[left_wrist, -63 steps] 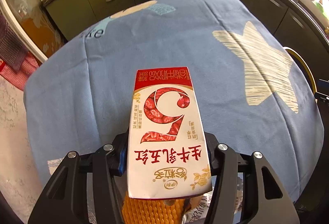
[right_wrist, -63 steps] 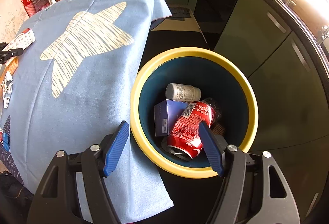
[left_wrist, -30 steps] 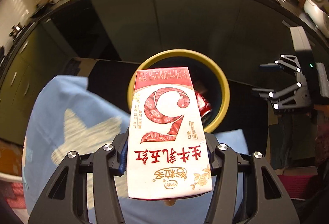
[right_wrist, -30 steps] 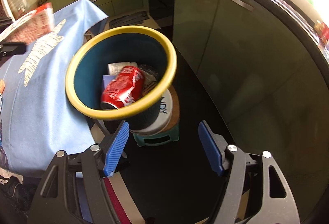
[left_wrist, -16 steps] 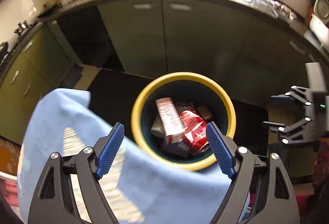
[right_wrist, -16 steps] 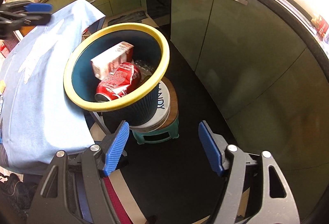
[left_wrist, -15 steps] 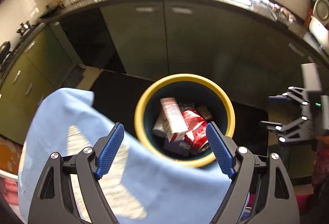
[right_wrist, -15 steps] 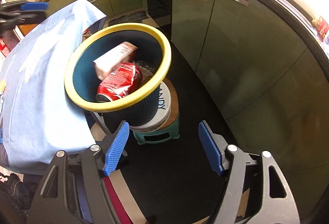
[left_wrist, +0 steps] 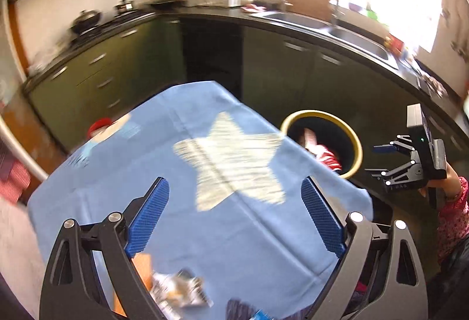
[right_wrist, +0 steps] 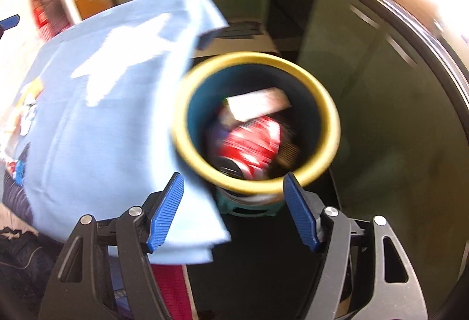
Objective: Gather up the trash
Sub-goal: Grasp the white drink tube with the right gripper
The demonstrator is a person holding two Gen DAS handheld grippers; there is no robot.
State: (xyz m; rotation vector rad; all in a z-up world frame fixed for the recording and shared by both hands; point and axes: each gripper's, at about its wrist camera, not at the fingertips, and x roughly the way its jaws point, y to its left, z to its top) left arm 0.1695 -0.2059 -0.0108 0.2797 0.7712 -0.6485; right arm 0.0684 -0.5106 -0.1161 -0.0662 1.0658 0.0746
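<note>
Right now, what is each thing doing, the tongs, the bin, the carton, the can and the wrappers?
Left tongs: opening, nothing between them.
Right tongs: open, empty.
Bin: upright, partly filled with trash.
Carton: lying in the bin, on top.
Can: lying in the bin under the carton.
Wrappers: on the blue cloth, not yet collected.

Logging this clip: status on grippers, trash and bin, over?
Left gripper empty, jaws opening, over blue tablecloth. Right gripper open, empty. Carton lies in yellow-rimmed bin; wrappers left on table. Nothing blocking.
</note>
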